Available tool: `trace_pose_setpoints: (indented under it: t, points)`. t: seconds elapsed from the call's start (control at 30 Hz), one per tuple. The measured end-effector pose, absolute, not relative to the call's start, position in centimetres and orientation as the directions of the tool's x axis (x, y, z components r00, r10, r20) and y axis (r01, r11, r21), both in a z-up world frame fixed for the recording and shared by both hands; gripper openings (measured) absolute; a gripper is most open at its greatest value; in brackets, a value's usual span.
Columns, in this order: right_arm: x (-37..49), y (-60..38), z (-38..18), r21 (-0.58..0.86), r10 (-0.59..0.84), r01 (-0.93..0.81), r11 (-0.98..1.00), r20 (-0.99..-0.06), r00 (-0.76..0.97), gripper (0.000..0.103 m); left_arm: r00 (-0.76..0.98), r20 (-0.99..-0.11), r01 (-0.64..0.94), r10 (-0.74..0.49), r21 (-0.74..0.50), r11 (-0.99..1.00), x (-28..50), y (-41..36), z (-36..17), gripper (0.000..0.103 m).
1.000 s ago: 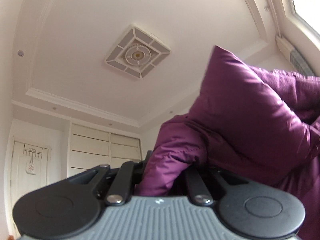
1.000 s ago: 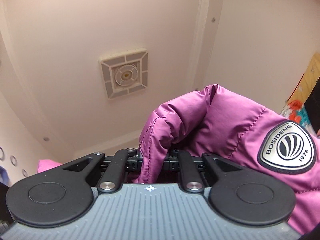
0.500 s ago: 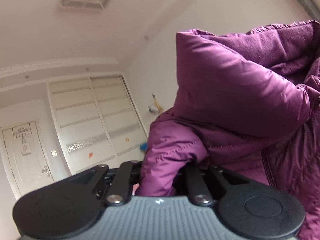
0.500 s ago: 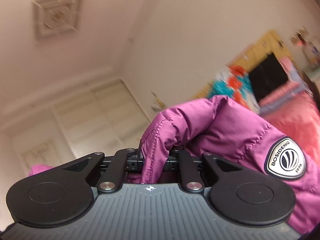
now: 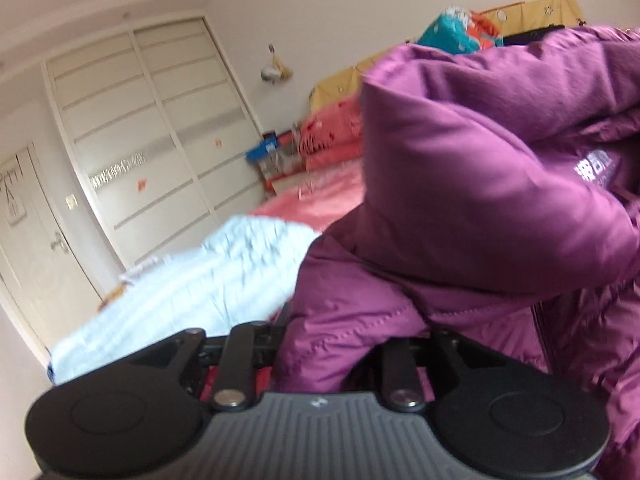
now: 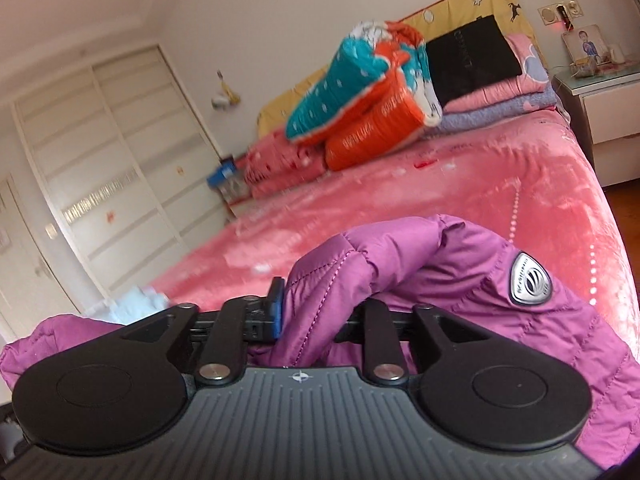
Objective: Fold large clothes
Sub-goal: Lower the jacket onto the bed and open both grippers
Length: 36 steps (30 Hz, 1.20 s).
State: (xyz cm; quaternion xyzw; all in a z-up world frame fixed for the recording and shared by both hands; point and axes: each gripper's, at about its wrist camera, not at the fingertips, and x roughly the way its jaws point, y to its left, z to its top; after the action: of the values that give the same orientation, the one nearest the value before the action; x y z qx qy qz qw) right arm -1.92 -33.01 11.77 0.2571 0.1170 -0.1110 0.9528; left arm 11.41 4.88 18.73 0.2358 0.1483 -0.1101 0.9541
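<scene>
Loosening around bunched folds of the purple down jacket [image 5: 460, 184], both sets of jaws have just been opening, fabric still between them; whether the pads are pressing I cannot tell. Risk: the jacket is slumping crumpled onto the pink bed [image 6: 460, 200], beside the white garment [image 5: 192, 276], well short of the stacked quilts [image 6: 372, 92].
</scene>
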Motion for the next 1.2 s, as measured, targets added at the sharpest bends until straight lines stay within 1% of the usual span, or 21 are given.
trace_pose_setpoints:
  t: [0.03,0.07,0.1,0.13,0.17,0.2,0.23,0.33,0.43,0.5,0.57,0.7,0.8,0.87,1.0,1.03,1.1,1.2]
  points:
    - [-1.2,-33.2,10.9,0.452,-0.166,0.287,0.845,-0.289,0.943,0.060,0.930,-0.340,0.279,-0.137,0.416,0.866,11.7,5.1,18.5,0.034]
    - [-1.6,-32.8,10.6,0.443,-0.176,0.294,0.847,-0.289,0.941,0.075,0.928,-0.347,0.281,-0.137,0.410,0.867,12.1,5.4,18.5,0.043]
    - [-1.9,-32.7,10.3,0.441,-0.176,0.294,0.848,-0.289,0.941,0.079,0.926,-0.351,0.286,-0.143,0.401,0.870,12.2,5.9,18.5,0.048]
    - [-1.8,-33.1,10.5,0.445,-0.175,0.296,0.845,-0.293,0.940,0.086,0.923,-0.353,0.293,-0.151,0.393,0.872,12.3,6.4,18.6,0.058]
    - [-2.3,-33.4,10.3,0.456,-0.171,0.297,0.839,-0.296,0.940,0.095,0.921,-0.357,0.301,-0.158,0.390,0.870,13.2,6.5,19.0,0.065]
    - [-2.8,-33.6,10.4,0.470,-0.169,0.297,0.831,-0.296,0.940,0.100,0.918,-0.361,0.309,-0.165,0.388,0.868,13.1,7.1,19.2,0.068]
    - [-2.9,-34.0,10.1,0.485,-0.172,0.301,0.821,-0.293,0.941,0.102,0.915,-0.366,0.317,-0.172,0.385,0.867,13.1,7.6,19.3,0.071]
    - [-4.8,-33.9,10.5,0.538,-0.176,0.308,0.784,-0.284,0.943,0.102,0.908,-0.374,0.339,-0.189,0.391,0.856,11.3,9.0,19.0,0.071]
    - [-9.0,-32.1,12.4,0.610,-0.150,0.281,0.741,-0.257,0.955,0.103,0.904,-0.380,0.349,-0.197,0.387,0.854,10.8,8.5,18.4,0.070]
    - [-10.2,-31.9,12.7,0.630,-0.139,0.262,0.731,-0.238,0.961,0.103,0.902,-0.385,0.346,-0.198,0.368,0.863,10.8,8.4,18.7,0.070]
    - [-11.1,-31.4,12.4,0.635,-0.141,0.268,0.725,-0.244,0.960,0.103,0.896,-0.399,0.344,-0.197,0.341,0.875,9.1,7.3,17.2,0.067]
    - [-11.2,-31.9,10.6,0.668,-0.125,0.271,0.693,-0.258,0.958,0.103,0.890,-0.409,0.331,-0.200,0.279,0.902,9.2,6.8,17.2,0.067]
    - [-10.8,-31.6,10.7,0.635,-0.174,0.303,0.711,-0.259,0.950,0.103,0.884,-0.432,0.284,-0.177,0.197,0.938,12.8,6.0,18.1,0.066]
    - [-10.8,-31.1,10.5,0.597,-0.187,0.305,0.742,-0.253,0.949,0.103,0.885,-0.447,0.235,-0.133,0.182,0.955,15.2,5.1,18.0,0.067]
    - [-8.8,-29.6,9.7,0.515,-0.145,0.283,0.809,-0.291,0.945,0.103,0.829,-0.559,0.083,-0.004,0.117,0.990,20.9,3.9,16.9,0.067]
    - [-7.9,-29.2,9.4,0.491,-0.134,0.274,0.827,-0.302,0.944,0.103,0.817,-0.576,0.061,0.024,0.128,0.990,21.8,3.5,16.2,0.067]
    - [-6.5,-28.7,9.2,0.449,-0.128,0.269,0.852,-0.319,0.939,0.103,0.799,-0.595,0.047,0.087,0.207,0.977,22.7,2.2,14.5,0.067]
    - [-4.8,-29.5,8.9,0.460,-0.113,0.269,0.846,-0.338,0.934,0.103,0.790,-0.599,0.075,0.130,0.304,0.950,22.8,0.6,12.0,0.070]
